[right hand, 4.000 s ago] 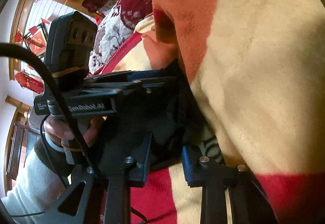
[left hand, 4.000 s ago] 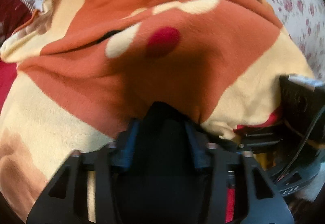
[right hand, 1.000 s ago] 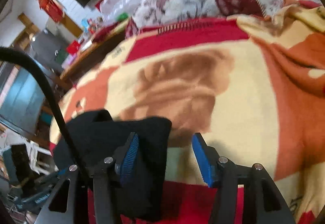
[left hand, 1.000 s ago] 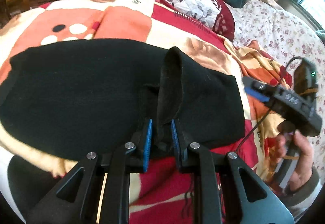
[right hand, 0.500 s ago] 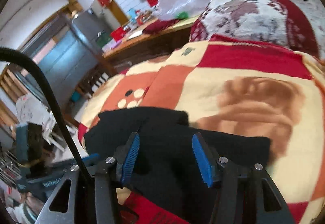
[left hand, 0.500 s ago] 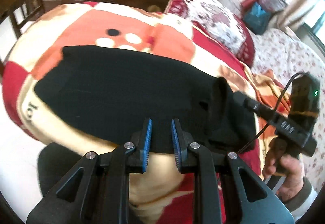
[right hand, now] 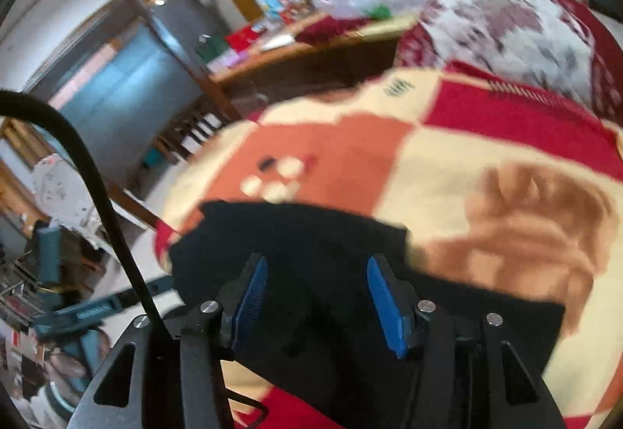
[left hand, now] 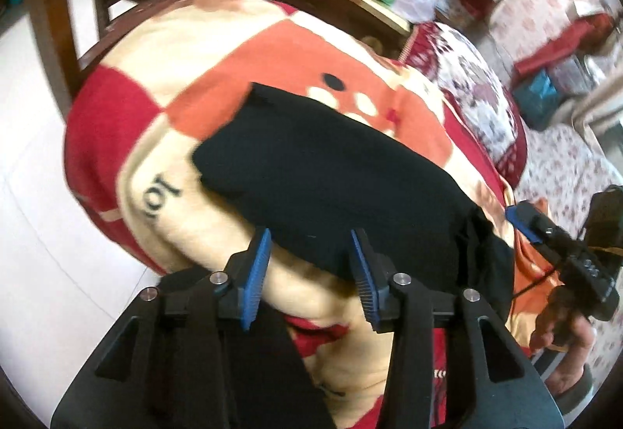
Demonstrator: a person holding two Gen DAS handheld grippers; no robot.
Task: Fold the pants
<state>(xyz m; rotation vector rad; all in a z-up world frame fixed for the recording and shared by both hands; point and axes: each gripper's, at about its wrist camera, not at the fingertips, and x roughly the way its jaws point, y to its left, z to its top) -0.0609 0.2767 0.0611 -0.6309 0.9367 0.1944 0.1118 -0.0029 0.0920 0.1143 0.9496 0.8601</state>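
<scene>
**Both grippers hovering open over folded black pants on a bed**

The left gripper (left hand: 309, 273) is pointing down at the near edge of the black pants (left hand: 331, 172), its blue-padded jaws having just been opening; they are now standing partly apart, with nothing pinched between them. The pants are lying folded into a long dark slab across a checked blanket (left hand: 218, 51) of cream, orange and red squares that is covering the bed. The right gripper (right hand: 317, 300) is hanging above the same garment, its jaws spread about halfway and gripping nothing; the dark cloth is showing in the gap behind the pads, but whether the tips are brushing it is not clear.

In the left wrist view, the right gripper is appearing at the far right edge, held by a hand (left hand: 560, 320) that is partly cut off by the frame. The right end of the pants is bunching into a thicker fold there, and its exact layering is hard to make out. Both views are smeared by motion blur, so the cluttered table (right hand: 296, 51) beyond the bed is showing only as vague coloured shapes. A patterned pillow (right hand: 518, 28) is sitting at the head of the bed
</scene>
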